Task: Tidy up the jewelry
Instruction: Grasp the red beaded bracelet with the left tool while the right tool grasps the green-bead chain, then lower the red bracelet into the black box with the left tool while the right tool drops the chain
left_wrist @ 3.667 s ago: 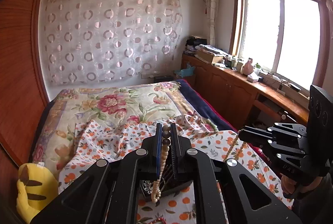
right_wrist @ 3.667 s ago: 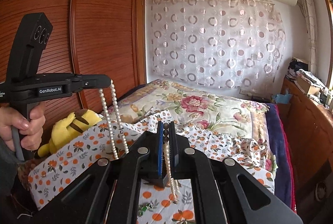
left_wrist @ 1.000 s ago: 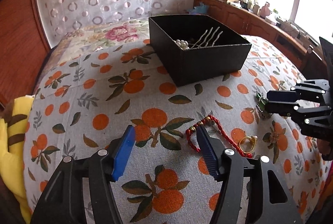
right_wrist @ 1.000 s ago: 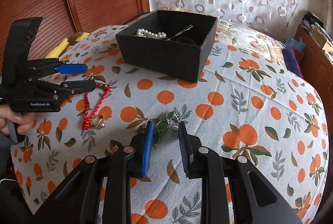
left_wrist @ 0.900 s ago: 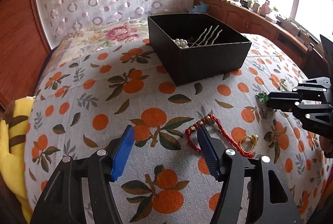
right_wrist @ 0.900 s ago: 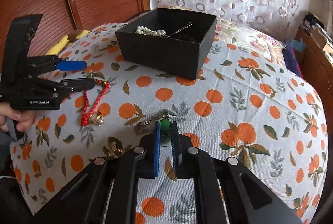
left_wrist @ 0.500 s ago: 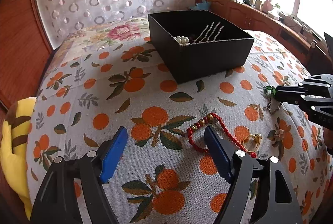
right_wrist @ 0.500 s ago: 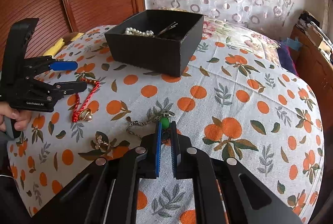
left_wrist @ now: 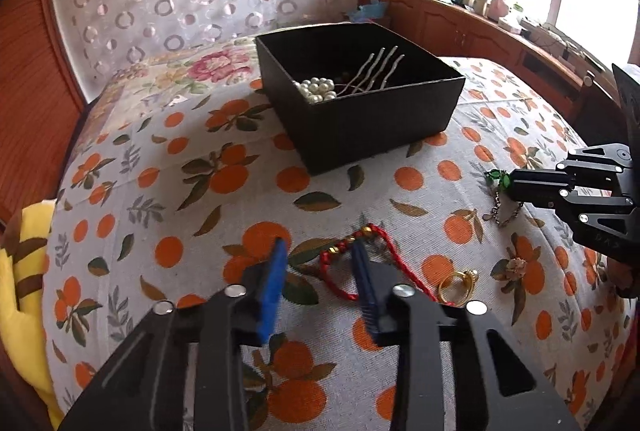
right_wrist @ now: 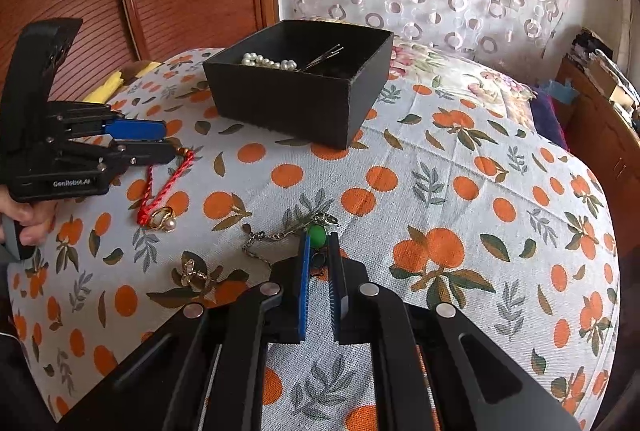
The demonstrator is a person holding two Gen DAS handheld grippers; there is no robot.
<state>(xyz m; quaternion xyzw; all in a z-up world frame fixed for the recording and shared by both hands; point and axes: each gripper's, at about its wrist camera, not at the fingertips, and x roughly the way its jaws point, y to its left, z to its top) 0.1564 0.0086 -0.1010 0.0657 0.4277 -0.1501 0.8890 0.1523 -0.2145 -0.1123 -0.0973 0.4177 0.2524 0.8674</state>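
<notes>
Two grippers working, and the black box (left_wrist: pixel 360 119) is my landmark, with pearls (left_wrist: pixel 318 89) and hairpins (left_wrist: pixel 376 69) already inside it. Left of the box and nearer me, my left gripper (left_wrist: pixel 318 251) is parted fairly wide and empty, its blue pads straddling the beaded end of the red cord bracelet (left_wrist: pixel 362 263) lying on the orange-print cloth (left_wrist: pixel 180 191). Just right of that cord sits the gold ring (left_wrist: pixel 456 281), untouched. Further right of the box, my right gripper (right_wrist: pixel 318 239) has its pads nearly together, pinching the green-stone chain (right_wrist: pixel 316 231); the stone pokes out at the tips while the chain trails onto the cloth, and a small gold piece (right_wrist: pixel 191 271) lies beside it. I judge we're at the pick-up step on both sides. Next, I'd say, squeeze the left pads onto the cord, lift both pieces clear, and carry them over the box rim to drop them in
</notes>
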